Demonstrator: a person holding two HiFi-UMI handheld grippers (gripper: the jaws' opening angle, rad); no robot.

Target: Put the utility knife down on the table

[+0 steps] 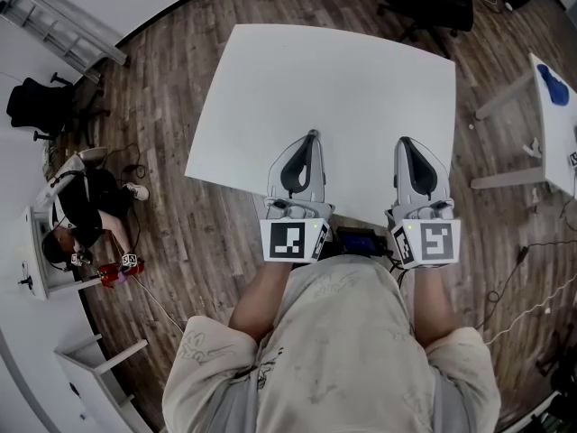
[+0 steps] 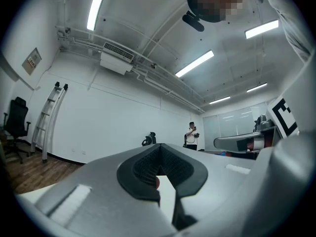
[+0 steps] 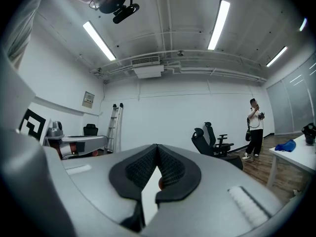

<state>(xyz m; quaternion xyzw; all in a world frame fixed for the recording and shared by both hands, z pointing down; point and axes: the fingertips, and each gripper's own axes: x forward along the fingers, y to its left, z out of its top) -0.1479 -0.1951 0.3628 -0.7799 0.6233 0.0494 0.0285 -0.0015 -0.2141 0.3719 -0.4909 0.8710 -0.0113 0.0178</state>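
Head view, table: The white table point(image 1: 361, 79) stretched away from me, and both tongs sat over its near edge, side by side and well apart.
Head view, left gripper: The left gripper point(image 1: 312, 135) pointed toward the far side with its jaws pressed together and nothing in them.
Head view, right gripper: The right gripper point(image 1: 404, 142) lay parallel to it, also pressed together and empty.
Head view, knife: I found no utility knife on the part of the table that showed, nor in either tong.
Left gripper view, jaws: The dark ribbed pads point(image 2: 148, 168) met at their tips. Only a sliver of white tabletop showed below them, and no blade or handle.
Left gripper view, surroundings: The other tong lay off to the right, with a ladder point(image 2: 48, 125) against the far wall.
Right gripper view, jaws: It was the same here. The pads met at the tips, with bare white below and nothing pinched.
Right gripper view, surroundings: An office chair point(image 3: 213, 138) and a standing person point(image 3: 255, 128) were far off to the right. No knife showed there either.
Deciding relation: With the knife out of every view, I could not tell which way it lay from the tongs, how its long axis ran, or which hand was nearer.
Judgement: Neither hand held anything to set down, so I judged the placing was not in hand at this moment.
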